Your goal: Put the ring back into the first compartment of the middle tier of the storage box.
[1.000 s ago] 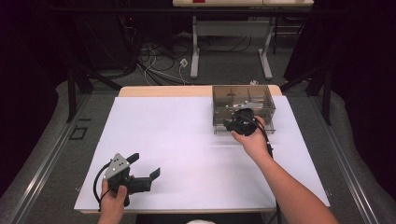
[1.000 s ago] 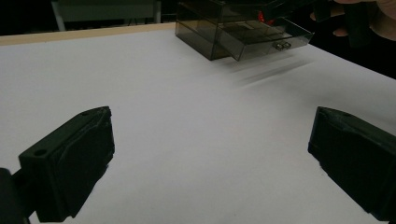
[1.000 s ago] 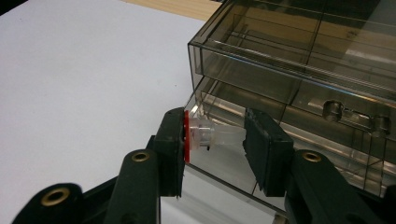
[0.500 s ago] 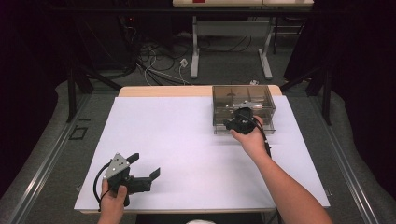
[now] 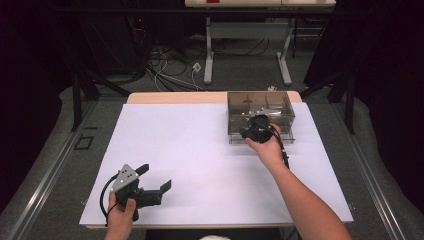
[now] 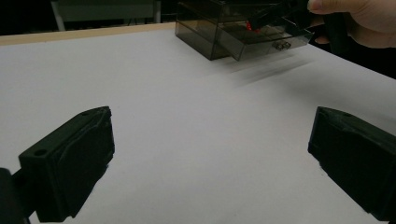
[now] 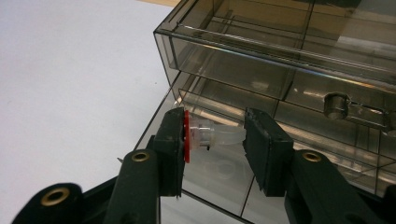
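Observation:
A smoky clear drawer box (image 5: 260, 106) stands at the far right of the white table (image 5: 200, 145). Its lower drawer (image 7: 219, 182) is pulled out toward me. My right gripper (image 7: 212, 135) hovers over that open drawer, shut on a small clear vial with a red cap (image 7: 205, 134) held sideways between the pads. In the high view the right gripper (image 5: 251, 131) is at the box's front edge. My left gripper (image 5: 155, 177) rests near the table's front left, open and holding nothing. From the left gripper view the box (image 6: 210, 37) and the vial's red cap (image 6: 252, 24) lie far ahead of the left gripper (image 6: 212, 126).
The white sheet spans most of the tabletop, with a wooden strip (image 5: 175, 97) along the far edge. Beyond the table, cables (image 5: 170, 65) lie on the floor beside the white legs of another table (image 5: 209, 55). Dark curtains stand on both sides.

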Demonstrator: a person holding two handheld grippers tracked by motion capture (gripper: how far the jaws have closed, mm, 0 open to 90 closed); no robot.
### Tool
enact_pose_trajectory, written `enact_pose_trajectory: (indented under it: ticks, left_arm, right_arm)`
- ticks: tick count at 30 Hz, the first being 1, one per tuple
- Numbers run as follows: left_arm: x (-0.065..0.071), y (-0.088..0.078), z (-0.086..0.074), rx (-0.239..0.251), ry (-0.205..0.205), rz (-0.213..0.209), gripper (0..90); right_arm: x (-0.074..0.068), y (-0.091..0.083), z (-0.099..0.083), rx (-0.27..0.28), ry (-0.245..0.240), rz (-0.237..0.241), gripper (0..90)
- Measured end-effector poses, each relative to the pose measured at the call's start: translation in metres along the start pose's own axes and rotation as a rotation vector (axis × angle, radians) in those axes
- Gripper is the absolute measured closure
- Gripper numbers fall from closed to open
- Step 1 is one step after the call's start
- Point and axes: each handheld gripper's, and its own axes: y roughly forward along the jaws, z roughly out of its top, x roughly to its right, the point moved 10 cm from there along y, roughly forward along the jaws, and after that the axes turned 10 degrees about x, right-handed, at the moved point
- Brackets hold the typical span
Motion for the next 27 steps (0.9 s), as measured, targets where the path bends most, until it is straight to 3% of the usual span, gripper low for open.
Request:
enact_pose_trajectory:
  ticks: [27]
  left_arm:
    - [-0.0018, 0.0013, -0.001, -0.004, -0.002, 0.002, 0.3]
  right_arm:
    - [-0.0033, 0.0067, -0.0044, -0.008, 0.004, 0.01, 58.9]
